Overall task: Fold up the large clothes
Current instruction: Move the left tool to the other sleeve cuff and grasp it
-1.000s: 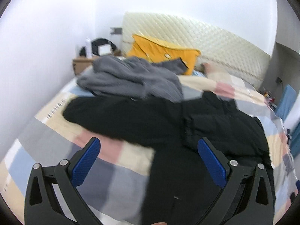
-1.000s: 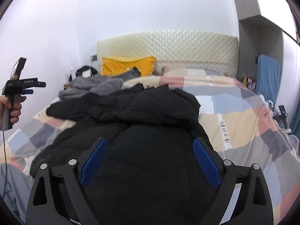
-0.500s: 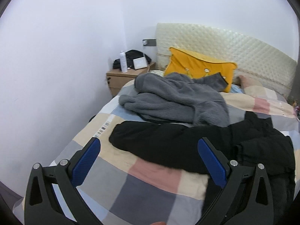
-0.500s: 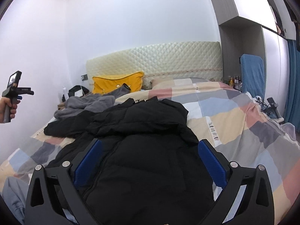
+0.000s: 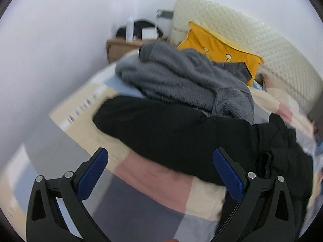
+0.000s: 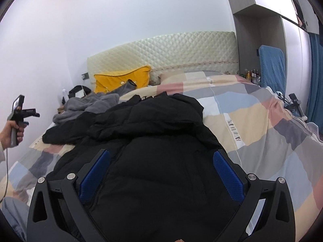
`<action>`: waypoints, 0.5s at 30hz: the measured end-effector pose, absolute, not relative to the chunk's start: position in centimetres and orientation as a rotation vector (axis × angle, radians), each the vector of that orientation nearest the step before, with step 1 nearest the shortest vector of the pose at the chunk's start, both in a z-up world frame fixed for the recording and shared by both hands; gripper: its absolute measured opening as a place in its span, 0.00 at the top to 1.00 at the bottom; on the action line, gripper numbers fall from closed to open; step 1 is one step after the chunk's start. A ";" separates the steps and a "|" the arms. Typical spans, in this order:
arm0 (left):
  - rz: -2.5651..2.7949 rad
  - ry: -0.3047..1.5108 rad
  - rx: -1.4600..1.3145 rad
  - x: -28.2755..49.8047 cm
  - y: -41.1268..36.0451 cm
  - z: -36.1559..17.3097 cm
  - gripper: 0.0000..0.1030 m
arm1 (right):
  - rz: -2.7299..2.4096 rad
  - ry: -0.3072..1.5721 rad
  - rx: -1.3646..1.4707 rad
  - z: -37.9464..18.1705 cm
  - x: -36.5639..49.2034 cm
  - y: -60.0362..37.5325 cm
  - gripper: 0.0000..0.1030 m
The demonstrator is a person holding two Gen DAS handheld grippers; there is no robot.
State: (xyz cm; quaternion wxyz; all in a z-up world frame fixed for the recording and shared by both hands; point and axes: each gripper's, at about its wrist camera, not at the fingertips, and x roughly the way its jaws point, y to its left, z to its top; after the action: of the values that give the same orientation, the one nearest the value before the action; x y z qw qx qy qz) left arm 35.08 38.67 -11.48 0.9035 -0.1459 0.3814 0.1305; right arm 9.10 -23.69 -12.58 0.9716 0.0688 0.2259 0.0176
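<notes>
A large black padded jacket lies spread over the checked bedspread. One black sleeve stretches out to the left across the bed. My left gripper hovers open just above and short of that sleeve, nothing between its blue pads. In the right wrist view a hand holds the left gripper up at the far left, over the bed's edge. My right gripper stands wide open over the jacket's body, its jaws empty.
A grey fleece garment is heaped behind the black sleeve, with a yellow pillow against the quilted headboard. A wooden nightstand with small items stands by the left wall. A blue chair back and wardrobe stand at right.
My left gripper swung left and then dropped closer to the black sleeve and grey fleece. The right gripper's jaws widened slightly and it barely shifted over the jacket.
</notes>
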 end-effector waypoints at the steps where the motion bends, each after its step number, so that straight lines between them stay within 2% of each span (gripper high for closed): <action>1: 0.270 0.799 -0.330 35.5 39.1 -12.4 0.00 | 0.027 0.463 0.133 -12.7 9.4 -23.5 0.01; 15: 0.212 0.851 -0.746 39.3 48.8 -25.4 0.01 | -0.010 0.606 0.105 -14.4 13.8 -20.6 0.01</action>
State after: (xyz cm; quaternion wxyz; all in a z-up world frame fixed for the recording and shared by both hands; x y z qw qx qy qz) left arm 39.34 48.78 -25.43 0.8387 -0.3529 0.4025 0.1002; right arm 13.76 -20.63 -14.38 0.9530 0.0518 0.2985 -0.0051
